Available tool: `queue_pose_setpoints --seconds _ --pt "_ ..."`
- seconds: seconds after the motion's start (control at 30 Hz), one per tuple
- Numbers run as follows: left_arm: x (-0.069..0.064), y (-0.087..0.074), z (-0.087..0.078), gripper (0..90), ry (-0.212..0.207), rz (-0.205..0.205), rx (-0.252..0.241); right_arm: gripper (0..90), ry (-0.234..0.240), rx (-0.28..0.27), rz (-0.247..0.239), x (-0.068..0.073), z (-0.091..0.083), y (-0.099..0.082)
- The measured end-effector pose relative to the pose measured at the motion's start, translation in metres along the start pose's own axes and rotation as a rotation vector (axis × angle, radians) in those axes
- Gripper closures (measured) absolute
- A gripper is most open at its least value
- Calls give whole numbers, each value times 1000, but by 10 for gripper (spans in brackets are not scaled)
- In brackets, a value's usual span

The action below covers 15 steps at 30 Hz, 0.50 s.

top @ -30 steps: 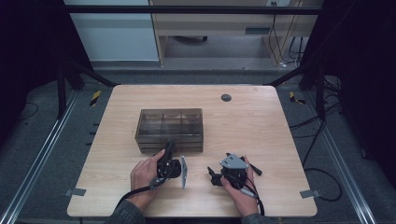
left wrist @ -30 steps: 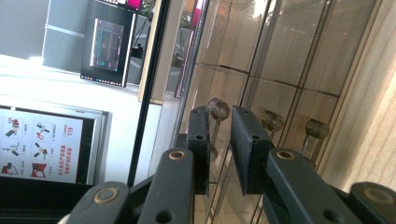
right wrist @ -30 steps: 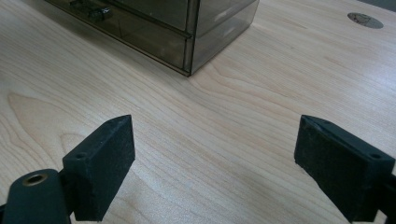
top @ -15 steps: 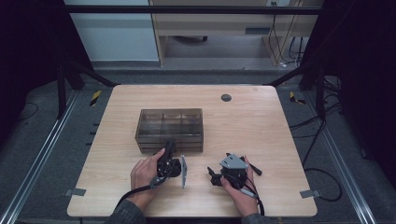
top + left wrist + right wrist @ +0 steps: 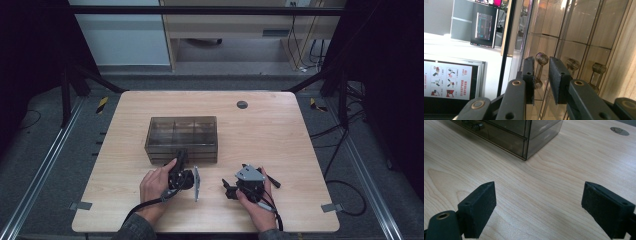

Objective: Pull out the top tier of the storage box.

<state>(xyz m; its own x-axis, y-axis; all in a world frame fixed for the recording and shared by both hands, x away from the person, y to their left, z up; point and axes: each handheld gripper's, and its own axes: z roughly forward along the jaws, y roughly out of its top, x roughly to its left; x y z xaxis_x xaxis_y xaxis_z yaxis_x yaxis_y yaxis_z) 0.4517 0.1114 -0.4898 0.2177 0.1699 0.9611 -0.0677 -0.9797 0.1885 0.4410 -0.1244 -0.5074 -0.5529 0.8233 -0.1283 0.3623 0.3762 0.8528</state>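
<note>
A smoky see-through drawer box (image 5: 183, 131) stands mid-table. My left gripper (image 5: 180, 156) lies rolled on its side against the box's front. In the left gripper view, its narrow jaws (image 5: 541, 75) hold a round clear drawer knob (image 5: 541, 58) at their tips, with the pads against its sides. Two more knobs (image 5: 573, 64) follow along the box front (image 5: 579, 37). My right gripper (image 5: 249, 176) rests on the wood to the right, held by a hand. Its jaws (image 5: 537, 207) stand wide open over bare table, aimed at the box's near corner (image 5: 524, 135).
A dark round grommet (image 5: 242, 104) sits in the table (image 5: 280, 135) near its far edge, also visible as a grommet (image 5: 619, 130) in the right gripper view. Cables trail from both grippers to the front edge. Black frame posts stand at the table's far corners.
</note>
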Motion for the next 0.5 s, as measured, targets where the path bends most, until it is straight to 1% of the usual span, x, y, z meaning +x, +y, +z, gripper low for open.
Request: queue_pose_setpoints --seconds 0.13,0.5 --pt "-1 0 0 744 7 4 -6 128 1 1 0 0 0 0" --pt "-1 0 1 748 15 21 -3 128 1 1 -4 0 0 0"
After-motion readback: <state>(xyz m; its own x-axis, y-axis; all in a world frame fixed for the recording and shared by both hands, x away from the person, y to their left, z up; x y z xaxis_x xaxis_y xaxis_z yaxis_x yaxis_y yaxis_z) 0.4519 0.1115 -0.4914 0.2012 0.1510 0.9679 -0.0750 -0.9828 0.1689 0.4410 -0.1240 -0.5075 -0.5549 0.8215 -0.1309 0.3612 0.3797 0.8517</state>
